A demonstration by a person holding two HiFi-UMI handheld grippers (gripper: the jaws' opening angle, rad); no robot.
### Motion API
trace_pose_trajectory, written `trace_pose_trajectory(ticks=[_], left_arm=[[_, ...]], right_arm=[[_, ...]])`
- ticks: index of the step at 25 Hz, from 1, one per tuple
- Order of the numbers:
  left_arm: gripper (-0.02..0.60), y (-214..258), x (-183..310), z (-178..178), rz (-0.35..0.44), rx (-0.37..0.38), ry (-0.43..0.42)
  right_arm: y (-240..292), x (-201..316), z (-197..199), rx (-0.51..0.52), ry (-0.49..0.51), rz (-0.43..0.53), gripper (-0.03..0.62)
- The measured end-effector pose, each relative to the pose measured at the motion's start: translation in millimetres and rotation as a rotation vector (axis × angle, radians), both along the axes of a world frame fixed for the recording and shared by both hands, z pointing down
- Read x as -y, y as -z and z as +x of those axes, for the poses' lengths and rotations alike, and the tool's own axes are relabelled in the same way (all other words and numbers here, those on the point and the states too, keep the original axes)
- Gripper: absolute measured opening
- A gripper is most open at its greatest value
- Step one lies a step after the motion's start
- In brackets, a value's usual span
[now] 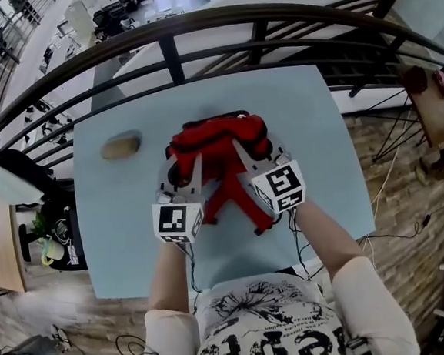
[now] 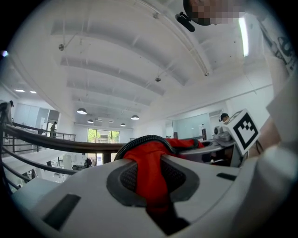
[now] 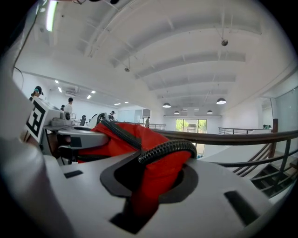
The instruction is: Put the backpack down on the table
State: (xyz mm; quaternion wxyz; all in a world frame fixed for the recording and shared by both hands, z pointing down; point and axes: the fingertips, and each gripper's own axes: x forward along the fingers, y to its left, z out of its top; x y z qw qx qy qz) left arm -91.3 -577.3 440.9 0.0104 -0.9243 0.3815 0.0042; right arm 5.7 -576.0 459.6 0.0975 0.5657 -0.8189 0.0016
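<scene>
Head view: the red backpack sits over the middle of the light blue table, between the two grippers. Whether its underside rests on the tabletop cannot be determined from this view. Its red straps trail from the bag toward the person. The left gripper meets the bag at its left side and the right gripper at its right side. Each gripper's marker cube lies nearer the person than the bag. A brown oval object lies on the table to the left of the backpack, apart from it. A dark railing runs along the far edge of the table.

Left gripper view: the jaws stand nearly together, with a fold of red backpack fabric clamped between the pads. A black ribbed edging arches over the fold just beyond the jaws. The right gripper's marker cube appears at the right.

Right gripper view: the jaws stand a little apart, with a thicker fold of red fabric filling the gap and gripped between them. Black ribbed edging crosses the top of this fold. The left gripper's marker cube appears at the left.
</scene>
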Motion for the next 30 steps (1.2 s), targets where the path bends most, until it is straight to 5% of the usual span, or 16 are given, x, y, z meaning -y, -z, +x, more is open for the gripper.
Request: trace_pose_trajectory(ticks=[30], left_arm=[[0.063,-143,-123,-22,-0.286,0.031,0.011]], right_arm=[[-133,-131,-14,0.068,0.053,-0.196,0.157]])
